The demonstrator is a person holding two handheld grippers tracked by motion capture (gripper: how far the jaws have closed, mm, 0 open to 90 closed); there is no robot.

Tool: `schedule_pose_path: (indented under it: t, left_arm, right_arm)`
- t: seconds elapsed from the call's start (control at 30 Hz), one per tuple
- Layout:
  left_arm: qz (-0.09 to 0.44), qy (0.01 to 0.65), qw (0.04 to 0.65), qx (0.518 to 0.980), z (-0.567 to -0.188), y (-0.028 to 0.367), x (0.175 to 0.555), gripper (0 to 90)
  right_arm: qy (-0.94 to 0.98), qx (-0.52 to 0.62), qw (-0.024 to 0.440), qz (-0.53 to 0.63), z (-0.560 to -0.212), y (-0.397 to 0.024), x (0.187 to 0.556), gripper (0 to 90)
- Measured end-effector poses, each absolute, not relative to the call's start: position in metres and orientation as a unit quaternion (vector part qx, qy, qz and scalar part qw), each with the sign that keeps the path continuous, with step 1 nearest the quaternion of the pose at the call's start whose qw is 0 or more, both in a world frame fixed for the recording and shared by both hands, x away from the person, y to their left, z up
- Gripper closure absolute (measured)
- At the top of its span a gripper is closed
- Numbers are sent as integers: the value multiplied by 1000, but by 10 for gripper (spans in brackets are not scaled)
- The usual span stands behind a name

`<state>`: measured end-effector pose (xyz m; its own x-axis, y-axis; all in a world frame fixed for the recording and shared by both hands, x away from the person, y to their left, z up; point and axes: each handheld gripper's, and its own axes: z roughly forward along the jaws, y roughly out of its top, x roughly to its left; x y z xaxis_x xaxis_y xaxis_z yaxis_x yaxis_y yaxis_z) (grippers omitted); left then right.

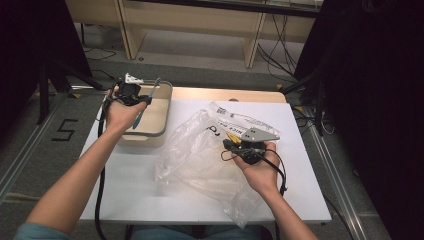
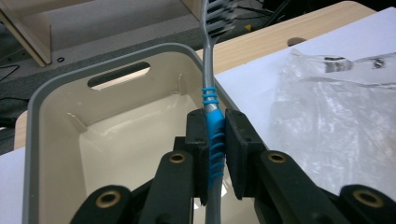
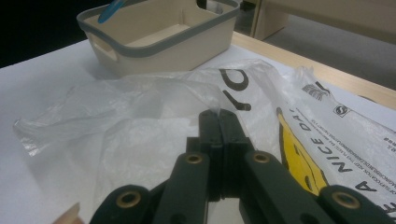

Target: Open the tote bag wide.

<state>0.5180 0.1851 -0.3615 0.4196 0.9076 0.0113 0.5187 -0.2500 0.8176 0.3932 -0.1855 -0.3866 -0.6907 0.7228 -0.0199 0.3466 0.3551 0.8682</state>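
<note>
My left gripper [image 2: 215, 135] is shut on a grey toothbrush [image 2: 212, 119] at its blue ribbed grip. The bristle head points up and away. In the high view that gripper [image 1: 143, 102] holds the toothbrush [image 1: 152, 91] tilted over the left part of a beige basket [image 1: 150, 132] with a grey rim [image 2: 37, 121]. A clear plastic bag [image 1: 200, 155] with black and yellow print lies crumpled on the white table. My right gripper [image 3: 219, 122] is shut, pinching a thin fold of the bag [image 3: 140, 116]. From above, this gripper [image 1: 231, 146] sits at the bag's middle.
The basket [image 3: 163, 46] stands at the table's far left, its inside bare. The white table top [image 1: 130, 190] ends in a wooden edge [image 1: 225, 94] at the back. Black cables trail from both hands. Wooden furniture legs and floor cables lie beyond.
</note>
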Motion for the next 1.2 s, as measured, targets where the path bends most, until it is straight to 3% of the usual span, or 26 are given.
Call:
schedule_pose_path:
  t: [1.2]
  left_arm:
    - [237,398,437,771,-366,162,442,796]
  right_arm:
    - [798,335,206,457,-388,-184,393,900]
